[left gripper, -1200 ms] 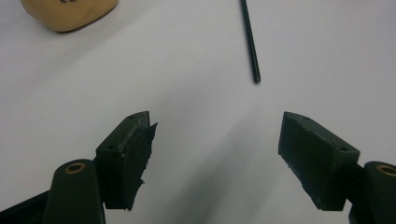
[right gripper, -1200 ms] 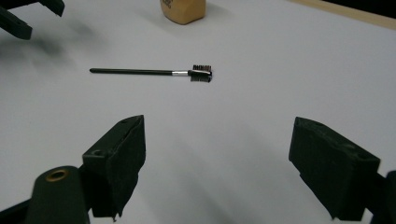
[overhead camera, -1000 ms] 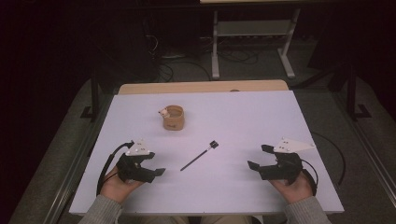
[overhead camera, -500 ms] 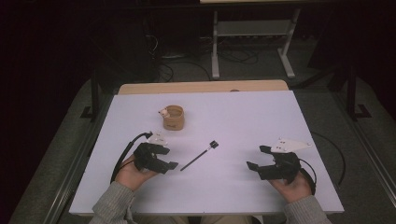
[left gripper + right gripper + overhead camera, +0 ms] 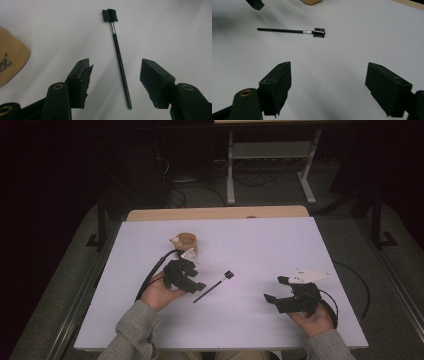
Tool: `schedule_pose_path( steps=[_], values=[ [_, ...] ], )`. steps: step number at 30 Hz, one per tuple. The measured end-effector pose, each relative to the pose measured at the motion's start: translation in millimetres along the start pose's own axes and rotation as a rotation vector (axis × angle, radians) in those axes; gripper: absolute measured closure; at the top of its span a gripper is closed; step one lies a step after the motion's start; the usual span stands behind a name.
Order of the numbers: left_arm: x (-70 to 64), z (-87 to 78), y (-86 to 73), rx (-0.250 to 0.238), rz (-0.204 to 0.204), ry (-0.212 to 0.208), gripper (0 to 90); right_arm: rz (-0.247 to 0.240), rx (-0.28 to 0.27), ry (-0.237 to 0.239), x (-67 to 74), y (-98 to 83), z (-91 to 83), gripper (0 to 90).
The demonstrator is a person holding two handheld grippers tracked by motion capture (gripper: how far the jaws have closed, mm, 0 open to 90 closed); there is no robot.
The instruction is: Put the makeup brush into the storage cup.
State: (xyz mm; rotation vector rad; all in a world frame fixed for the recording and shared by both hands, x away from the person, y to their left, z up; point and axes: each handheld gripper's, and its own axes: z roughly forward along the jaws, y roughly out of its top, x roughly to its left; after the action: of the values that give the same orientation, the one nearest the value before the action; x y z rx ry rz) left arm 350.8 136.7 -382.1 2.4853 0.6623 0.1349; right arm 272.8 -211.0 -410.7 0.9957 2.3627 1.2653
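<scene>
A person seated at a white surface [image 5: 300,245] brings the left claw [image 5: 115,75] to the near end of a slim black brush [image 5: 120,62], which lies flat near the middle of the surface. In the left gripper view the handle's tip sits between the two jaws, which have just been closing but stand apart on either side of it, the pads touching nothing. The brush's small dark bristle head [image 5: 109,15] points away from the claw, joined to the handle by a short silver collar.

From above, the left claw [image 5: 199,287] hovers just beside the brush [image 5: 214,288], and behind it stands a small tan cup [image 5: 186,242] (its markings too small to read). The right claw [image 5: 274,290] rests well apart, near the surface's right edge, held in the person's hand [image 5: 312,320]. In the right gripper view its jaws gape wide over bare white, with the brush [image 5: 287,31] lying crosswise farther off.
</scene>
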Motion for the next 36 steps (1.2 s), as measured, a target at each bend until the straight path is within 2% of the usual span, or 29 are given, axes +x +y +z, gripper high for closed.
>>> schedule_pose_path(
  steps=[1,3,4,7,10,13,19,27,31,34,36],
  values=[
    [0.7,2.6,3.4,0.005,0.006,-0.009,42.0,-0.003,0.000,0.001,-0.5,0.0,0.2,20.1],
    [1.2,10.0,9.2,0.010,-0.009,-0.022,43.7,-0.007,0.002,0.000,-1.1,-0.2,0.5,20.1],
    [2.3,12.9,12.1,0.034,0.008,-0.018,44.0,-0.007,0.003,0.000,-1.2,-0.2,0.7,20.1],
    [2.9,22.5,20.0,0.046,0.010,-0.031,46.5,-0.004,0.002,-0.001,-1.4,-0.5,1.0,20.1],
    [4.6,31.0,26.2,0.048,-0.004,-0.047,50.1,0.000,0.004,0.000,-1.2,-0.7,1.1,20.1],
    [7.8,41.2,31.0,0.083,-0.002,-0.056,53.2,-0.002,0.006,0.001,-1.1,-0.8,1.6,20.1],
    [5.9,57.2,39.5,0.103,-0.016,-0.067,57.7,0.006,0.011,0.003,-1.6,-1.5,2.8,19.7],
    [4.1,73.8,45.0,0.174,-0.006,-0.039,67.0,0.007,0.019,0.001,-2.0,-2.0,4.4,19.1],
    [2.3,75.8,45.6,0.185,0.006,-0.018,71.0,0.005,0.019,-0.002,-2.2,-2.1,4.4,19.1],
    [-1.9,76.8,46.8,0.200,0.029,0.017,72.5,0.000,0.022,-0.003,-1.9,-1.9,5.2,19.2],
    [-9.2,77.9,48.0,0.210,0.064,0.052,73.9,-0.003,0.024,-0.004,-1.6,-1.8,5.5,19.2]
  ],
)
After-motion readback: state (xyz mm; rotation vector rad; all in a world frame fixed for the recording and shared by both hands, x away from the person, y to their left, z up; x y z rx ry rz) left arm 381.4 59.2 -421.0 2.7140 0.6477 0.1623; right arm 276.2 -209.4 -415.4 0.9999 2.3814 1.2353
